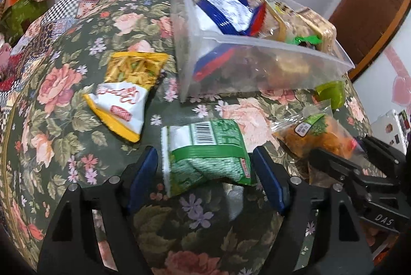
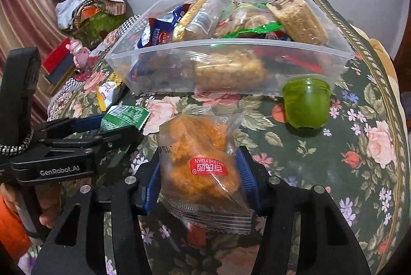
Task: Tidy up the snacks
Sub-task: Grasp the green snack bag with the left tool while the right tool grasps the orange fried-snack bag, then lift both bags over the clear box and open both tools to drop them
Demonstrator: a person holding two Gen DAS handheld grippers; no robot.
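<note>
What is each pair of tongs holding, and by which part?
Right tongs pinch the orange snack packet across its lower middle. Left tongs straddle the green packet, with nothing gripped.

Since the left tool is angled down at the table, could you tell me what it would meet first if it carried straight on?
The green snack packet lying between the left tool's open fingers, then the floral tablecloth beneath it, though depth is hard to judge.
</note>
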